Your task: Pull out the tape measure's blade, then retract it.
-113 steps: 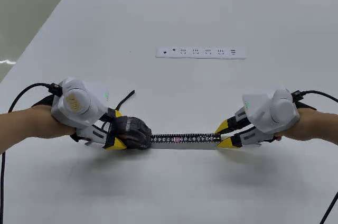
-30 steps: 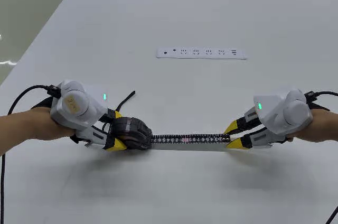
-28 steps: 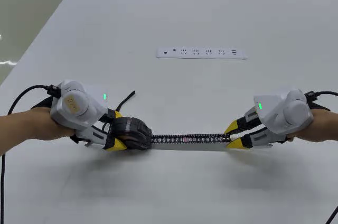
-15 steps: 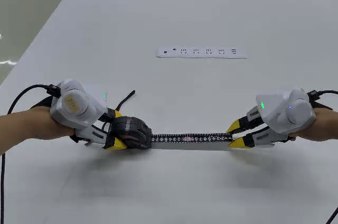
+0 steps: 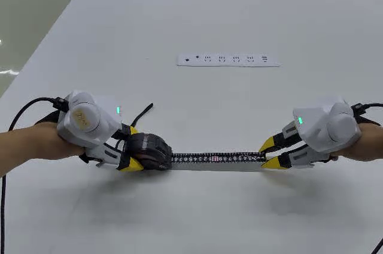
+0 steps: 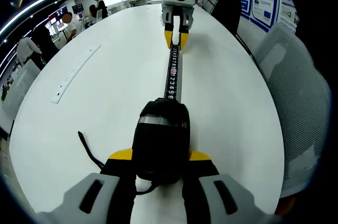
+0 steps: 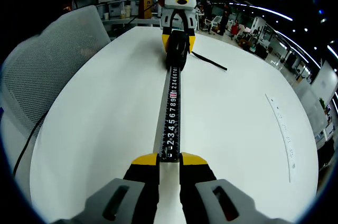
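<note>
Left tongs [image 5: 133, 147] clamped on the tape measure case [image 5: 151, 151], which sits on the worktop [image 5: 191, 20] at near left. Blade [image 5: 215, 158] is out, running straight and low over the worktop to the right tongs [image 5: 268, 154], which pinch its tip. In the right gripper view the blade end sits between the yellow tips, numbers up. Black strap [image 5: 142, 112] trails from the case. Power strip [image 5: 227, 60] lies well beyond the blade.

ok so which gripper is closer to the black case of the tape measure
Left. The left gripper is clamped on the case itself; the right gripper is apart from it, at the far end of the pulled-out blade, pinching its tip.
</note>
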### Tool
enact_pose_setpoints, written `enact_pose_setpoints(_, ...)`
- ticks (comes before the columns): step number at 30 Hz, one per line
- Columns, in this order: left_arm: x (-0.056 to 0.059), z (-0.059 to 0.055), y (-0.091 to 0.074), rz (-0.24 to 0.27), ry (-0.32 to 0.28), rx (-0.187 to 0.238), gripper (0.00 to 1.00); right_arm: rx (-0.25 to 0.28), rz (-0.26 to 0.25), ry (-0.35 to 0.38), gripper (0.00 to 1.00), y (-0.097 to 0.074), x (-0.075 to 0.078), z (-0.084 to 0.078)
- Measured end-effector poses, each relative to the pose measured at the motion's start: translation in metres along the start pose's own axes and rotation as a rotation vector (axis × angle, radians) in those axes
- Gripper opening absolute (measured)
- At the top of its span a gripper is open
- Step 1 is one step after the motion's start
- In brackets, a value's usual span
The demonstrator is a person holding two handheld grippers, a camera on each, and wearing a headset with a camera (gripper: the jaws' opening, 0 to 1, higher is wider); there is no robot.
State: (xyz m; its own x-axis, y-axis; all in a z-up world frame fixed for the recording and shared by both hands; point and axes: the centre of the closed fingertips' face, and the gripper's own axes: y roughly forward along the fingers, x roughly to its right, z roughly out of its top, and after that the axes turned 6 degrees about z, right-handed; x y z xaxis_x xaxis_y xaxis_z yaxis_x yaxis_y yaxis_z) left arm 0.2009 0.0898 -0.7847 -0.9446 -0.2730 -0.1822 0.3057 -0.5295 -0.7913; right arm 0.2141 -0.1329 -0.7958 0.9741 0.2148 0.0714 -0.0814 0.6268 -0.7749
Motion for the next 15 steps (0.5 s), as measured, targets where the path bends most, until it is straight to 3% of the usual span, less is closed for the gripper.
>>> enact_pose_setpoints(15, -0.0005, -0.0009, -0.0004, 0.001, 0.001, 0.000, 0.29, -0.003, -0.001, 0.007, 0.13, -0.0046, -0.0023, -0.0042)
